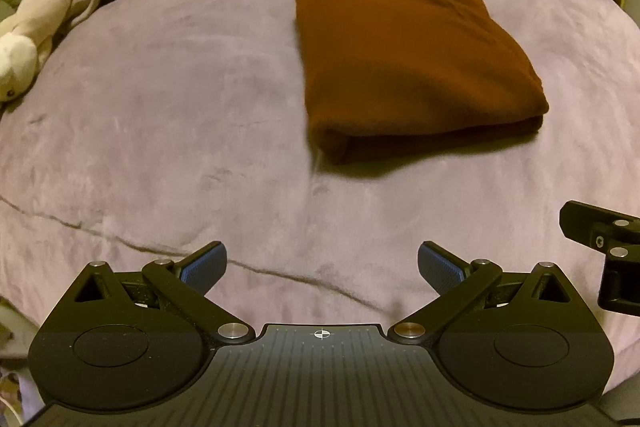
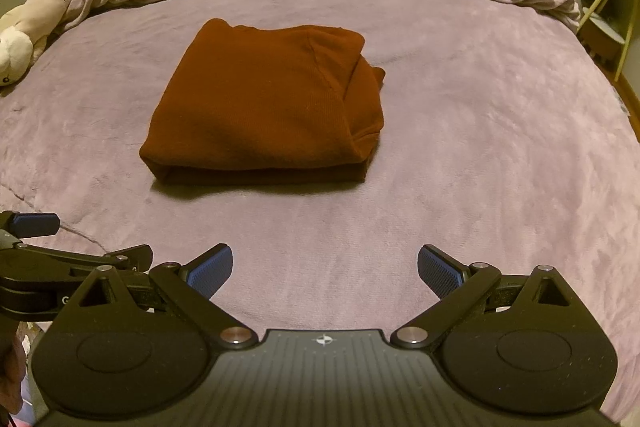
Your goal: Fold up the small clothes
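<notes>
On bedsheet [image 2: 480, 147]: folded garment [image 2: 264, 107]; plush toy [image 2: 24, 39] far-left; both grippers [image 1: 322, 267] [image 2: 325, 267] agape, empty.

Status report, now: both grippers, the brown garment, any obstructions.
Left gripper open, empty, short of the garment. Right gripper open, empty, alongside. Brown garment folded, lying on the purple bedspread. Nothing in the way; plush toy off at bed's edge.

Rust-brown garment [image 2: 264, 103]; lilac bedspread [image 2: 480, 147]; cream plush toy [image 2: 48, 7]; blue gripper pads [image 2: 210, 269].
</notes>
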A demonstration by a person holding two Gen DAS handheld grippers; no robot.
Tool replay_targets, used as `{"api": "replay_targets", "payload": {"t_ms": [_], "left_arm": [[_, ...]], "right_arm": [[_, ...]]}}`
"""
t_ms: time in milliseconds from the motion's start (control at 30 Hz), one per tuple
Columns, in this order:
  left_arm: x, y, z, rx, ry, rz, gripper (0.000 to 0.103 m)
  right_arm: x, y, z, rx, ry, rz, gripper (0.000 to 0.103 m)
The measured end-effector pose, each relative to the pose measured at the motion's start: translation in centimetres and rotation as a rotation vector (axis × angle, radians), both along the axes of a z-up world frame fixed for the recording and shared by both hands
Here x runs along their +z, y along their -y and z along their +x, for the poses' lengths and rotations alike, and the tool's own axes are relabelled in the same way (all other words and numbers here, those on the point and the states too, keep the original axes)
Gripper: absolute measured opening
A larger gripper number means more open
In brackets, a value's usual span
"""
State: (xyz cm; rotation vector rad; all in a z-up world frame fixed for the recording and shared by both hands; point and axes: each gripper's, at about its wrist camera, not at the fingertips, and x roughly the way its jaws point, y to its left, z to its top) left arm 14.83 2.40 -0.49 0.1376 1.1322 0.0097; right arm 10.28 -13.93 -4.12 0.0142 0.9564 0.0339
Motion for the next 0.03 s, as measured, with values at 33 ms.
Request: {"api": "replay_targets", "payload": {"t_ms": [33], "left_arm": [[-0.01, 0.00, -0.02, 0.001, -0.001, 0.000, 0.103]], "right_arm": [[0.01, 0.02, -0.02, 0.000, 0.000, 0.000, 0.099]]}}
